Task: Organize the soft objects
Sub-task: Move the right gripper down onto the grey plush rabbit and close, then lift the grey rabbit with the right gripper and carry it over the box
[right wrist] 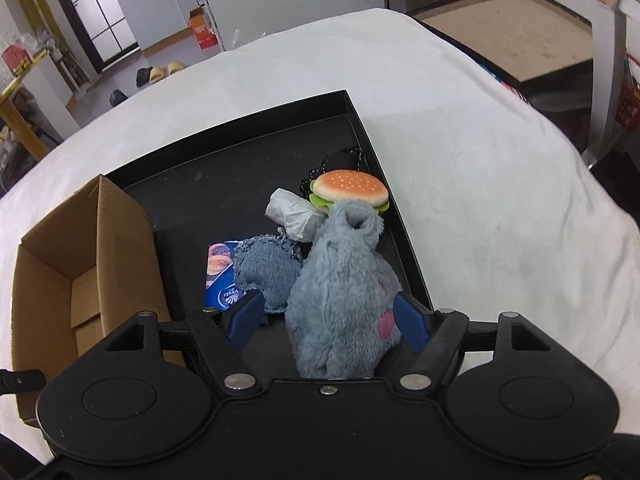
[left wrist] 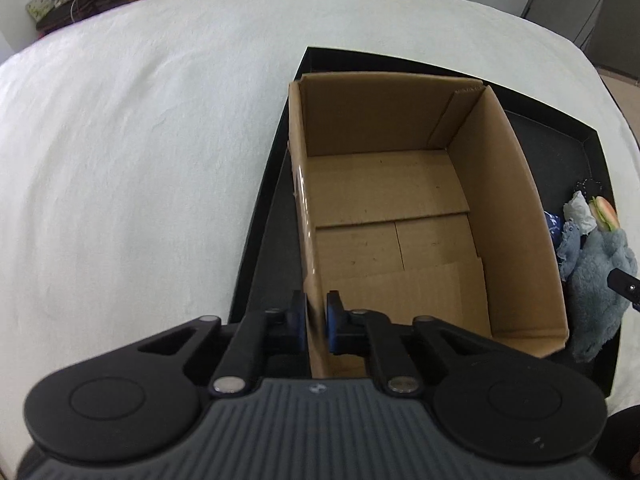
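The left claw [left wrist: 316,320] pinches the near left wall of an open cardboard box [left wrist: 400,216], one blue pad [left wrist: 332,320] inside the wall and the other outside it. The box stands upright and empty in the left part of a shallow black tray [left wrist: 260,240], which rests on a desk covered with a white cloth [left wrist: 140,160].

The right claw [right wrist: 332,316] is spread wide, its blue fingers [right wrist: 412,322] on either side of a grey-blue plush toy [right wrist: 340,292] with a pink patch on its flank. The right finger lies against the plush, while the left finger stands slightly apart from it. The toy lies in the right part of the tray [right wrist: 240,152], lengthwise away from the camera.

Just left of the plush lies a denim pouch with frayed edges [right wrist: 268,272], overlapping a blue Vinda tissue pack [right wrist: 222,276]. Beyond them sits a crumpled white wad, paper or cloth [right wrist: 292,212], touching the far end of the plush. A toy hamburger [right wrist: 350,188] rests at that far end too, against the tray's right rim, with a dark shiny item [right wrist: 340,160] behind it that is too indistinct to name.

In the right wrist view the cardboard box [right wrist: 88,248] stands at the left of the tray, well apart from the plush. Beyond the desk lie a tiled floor and scattered slippers [right wrist: 160,72].
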The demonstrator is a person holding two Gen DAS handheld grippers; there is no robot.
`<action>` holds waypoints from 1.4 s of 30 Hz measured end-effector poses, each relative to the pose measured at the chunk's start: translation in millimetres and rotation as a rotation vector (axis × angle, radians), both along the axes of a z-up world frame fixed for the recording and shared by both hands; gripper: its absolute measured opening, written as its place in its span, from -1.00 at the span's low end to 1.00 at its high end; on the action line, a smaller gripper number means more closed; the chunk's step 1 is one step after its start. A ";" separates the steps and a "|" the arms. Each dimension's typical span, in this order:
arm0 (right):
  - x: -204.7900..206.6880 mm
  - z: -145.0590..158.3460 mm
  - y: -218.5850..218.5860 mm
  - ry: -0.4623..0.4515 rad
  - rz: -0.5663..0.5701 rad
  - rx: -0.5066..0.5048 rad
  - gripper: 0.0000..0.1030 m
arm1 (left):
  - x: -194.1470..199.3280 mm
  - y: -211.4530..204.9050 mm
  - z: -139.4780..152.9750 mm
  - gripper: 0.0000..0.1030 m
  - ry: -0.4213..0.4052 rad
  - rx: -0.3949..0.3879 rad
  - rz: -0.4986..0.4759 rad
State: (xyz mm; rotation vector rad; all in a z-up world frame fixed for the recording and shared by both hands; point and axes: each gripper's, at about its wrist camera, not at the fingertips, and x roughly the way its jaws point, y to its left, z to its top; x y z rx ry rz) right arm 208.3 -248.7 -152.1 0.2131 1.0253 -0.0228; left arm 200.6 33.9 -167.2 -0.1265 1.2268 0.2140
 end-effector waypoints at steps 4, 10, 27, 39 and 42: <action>6.0 -5.1 2.7 0.023 0.011 -0.015 0.17 | 8.2 -1.0 4.0 -0.86 -0.012 0.047 -0.018; 2.9 -5.0 0.7 0.036 0.030 -0.048 -0.62 | 3.2 8.5 3.7 -0.87 -0.032 0.008 0.005; -19.0 55.3 15.0 -0.098 0.160 -0.052 -0.70 | -1.9 8.4 12.7 -0.86 -0.060 0.008 -0.005; -15.1 90.7 55.9 -0.167 0.324 -0.040 -0.70 | -14.5 12.6 27.7 -0.76 -0.098 -0.020 -0.005; -14.1 97.6 69.3 -0.179 0.374 -0.049 -0.70 | -11.8 12.3 22.7 -0.76 -0.056 -0.006 -0.006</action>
